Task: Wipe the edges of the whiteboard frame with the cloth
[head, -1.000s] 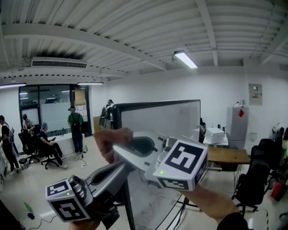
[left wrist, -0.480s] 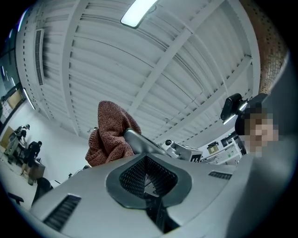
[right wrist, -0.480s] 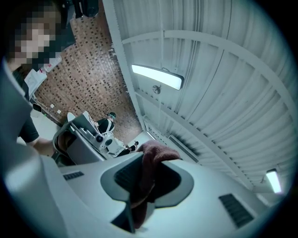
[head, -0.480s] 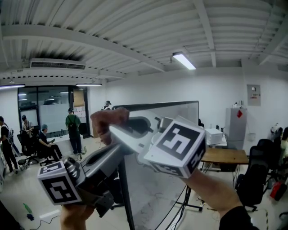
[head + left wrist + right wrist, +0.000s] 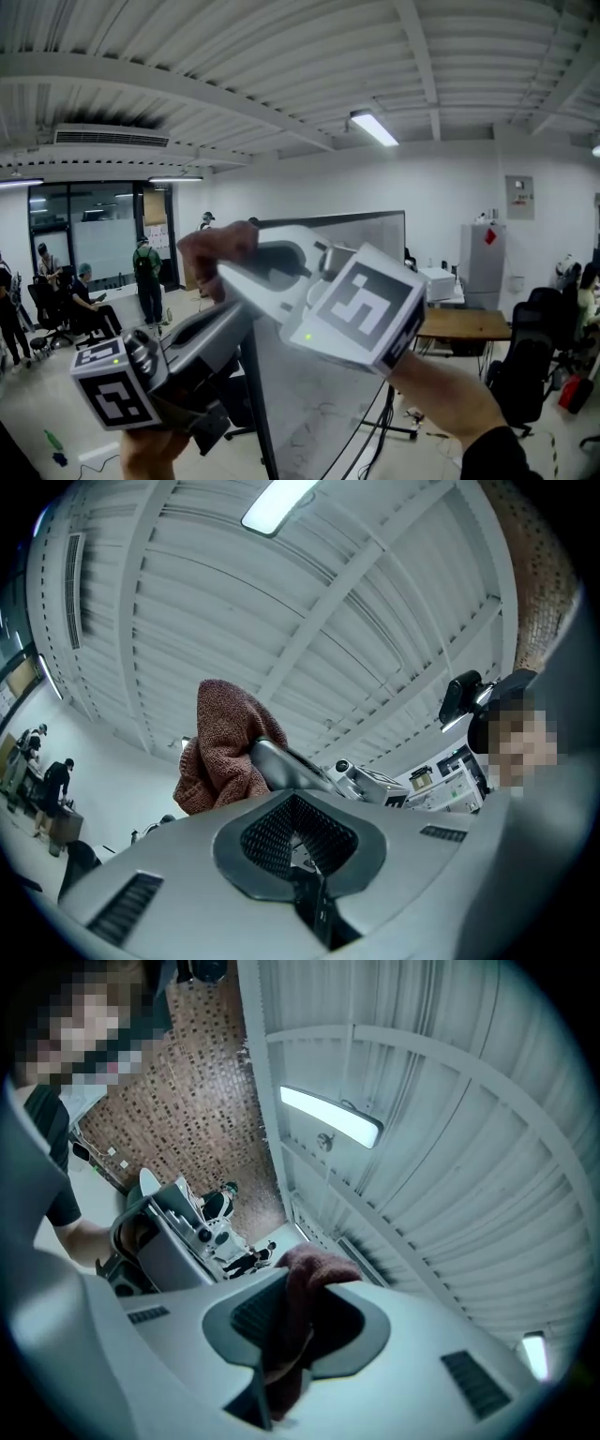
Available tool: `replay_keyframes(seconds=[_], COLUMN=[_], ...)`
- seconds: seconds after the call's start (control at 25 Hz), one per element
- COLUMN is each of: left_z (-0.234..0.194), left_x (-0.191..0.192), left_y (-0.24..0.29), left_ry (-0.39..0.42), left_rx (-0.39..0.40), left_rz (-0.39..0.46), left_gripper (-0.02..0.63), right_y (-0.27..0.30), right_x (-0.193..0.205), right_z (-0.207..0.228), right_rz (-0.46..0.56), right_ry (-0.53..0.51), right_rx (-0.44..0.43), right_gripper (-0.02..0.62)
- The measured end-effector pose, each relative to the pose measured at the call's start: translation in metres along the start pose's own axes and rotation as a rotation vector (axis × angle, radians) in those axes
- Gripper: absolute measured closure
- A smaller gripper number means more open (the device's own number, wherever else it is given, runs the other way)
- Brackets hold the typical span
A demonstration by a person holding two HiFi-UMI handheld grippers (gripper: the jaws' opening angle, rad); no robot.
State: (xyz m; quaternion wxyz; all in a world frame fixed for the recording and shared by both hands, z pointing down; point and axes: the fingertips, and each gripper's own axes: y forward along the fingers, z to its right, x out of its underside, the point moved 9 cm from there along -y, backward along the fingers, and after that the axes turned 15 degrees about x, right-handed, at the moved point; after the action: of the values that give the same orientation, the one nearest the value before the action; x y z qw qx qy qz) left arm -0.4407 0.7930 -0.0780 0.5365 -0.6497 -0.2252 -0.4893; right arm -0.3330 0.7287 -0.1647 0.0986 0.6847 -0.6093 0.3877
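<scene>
**Asker:** Where was the cloth?

**Describer:** The reddish-brown cloth (image 5: 214, 251) was pinched in the right claw (image 5: 298, 1330), which was clenched on it, with a fold bunched above the tips. It was raised to the top-left corner of the whiteboard (image 5: 375, 248), just beside the dark frame (image 5: 328, 218). Whether it touched the frame could not be told.

**Asker:** What had just changed?

**Describer:** A second before, the cloth hung lower, beside the whiteboard's left edge and below that corner. It had since risen to about the level of the top edge.

**Asker:** And the other claw?

**Describer:** The left claw (image 5: 302, 841) was closed on nothing. It was held below and to the left of the same whiteboard corner.

**Asker:** What did that mean for the task?

**Describer:** The cloth seemed placed to begin a pass along the top edge, which ran off to the right of the corner. That is a judgement, not something seen.
</scene>
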Motion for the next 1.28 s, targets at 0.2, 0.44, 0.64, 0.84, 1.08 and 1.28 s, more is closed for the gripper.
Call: replay_keyframes(seconds=[0.2,0.44,0.64,0.84,1.08,1.28], left_z=[0.000,-0.007,-0.019,-0.023,-0.028,-0.035], left_x=[0.000,-0.023,-0.048,-0.045,-0.045,-0.039], left_y=[-0.006,0.007,0.019,0.023,0.031,0.034], left_ry=[0.011,0.027,0.090,0.037,0.004,-0.054], left_rx=[0.012,0.027,-0.005,0.019,0.058,0.098], left_rz=[0.016,0.067,0.018,0.024,-0.008,-0.033], left_gripper=[0.618,0.618,0.618,0.618,0.618,0.618], right_y=[0.005,0.011,0.015,0.016,0.026,0.036], right_x=[-0.008,-0.020,-0.026,-0.023,-0.020,-0.013], right_z=[0.005,0.011,0.017,0.028,0.052,0.069], right_rz=[-0.002,-0.002,-0.007,-0.031,-0.055,-0.103], right_ry=[-0.030,-0.082,-0.091,0.032,0.250,0.438], right_rx=[0.030,0.070,0.088,0.051,0.003,-0.046], right_gripper=[0.520,0.520,0.520,0.520,0.518,0.519])
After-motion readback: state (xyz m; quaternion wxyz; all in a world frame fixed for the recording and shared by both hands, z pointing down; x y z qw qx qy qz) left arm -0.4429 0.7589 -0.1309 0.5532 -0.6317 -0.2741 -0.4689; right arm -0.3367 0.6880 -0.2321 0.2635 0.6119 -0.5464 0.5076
